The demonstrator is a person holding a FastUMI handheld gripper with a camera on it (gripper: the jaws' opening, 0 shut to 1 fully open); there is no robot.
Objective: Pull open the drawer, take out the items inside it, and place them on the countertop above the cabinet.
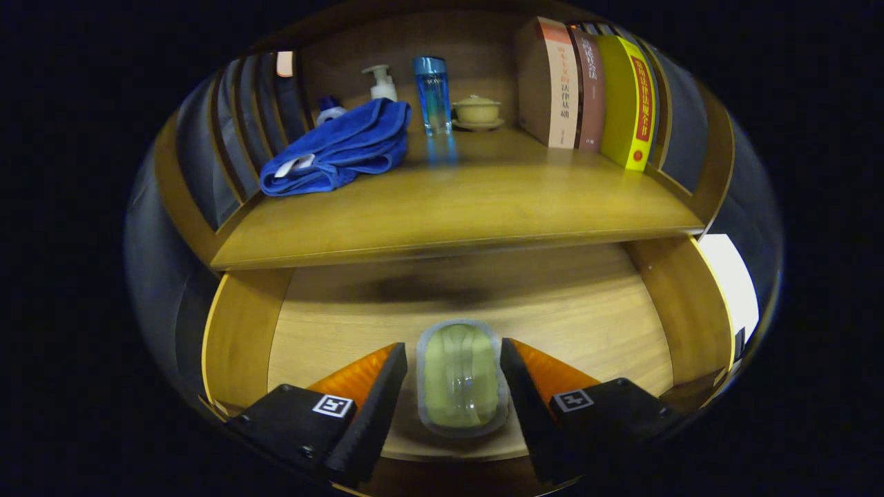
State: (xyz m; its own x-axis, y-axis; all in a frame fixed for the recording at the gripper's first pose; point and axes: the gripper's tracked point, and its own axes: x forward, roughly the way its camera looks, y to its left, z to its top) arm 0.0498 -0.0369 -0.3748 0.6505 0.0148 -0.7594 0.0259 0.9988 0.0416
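Observation:
The wooden drawer (238, 338) stands pulled open below the countertop (456, 207). On its floor lies a small oblong container (461, 376) with a grey rim, a clear lid and pale green contents. My gripper (453, 345) reaches down into the drawer with one finger on each side of the container. The right finger meets its rim, while a thin strip of wood shows between the left finger and the container. The gripper is open around it.
On the countertop lie a folded blue towel (338, 148), a white pump bottle (381, 83), a blue glass bottle (433, 93), a small lidded cup on a saucer (476, 112) and upright books (587, 90). Slatted side rails flank the countertop.

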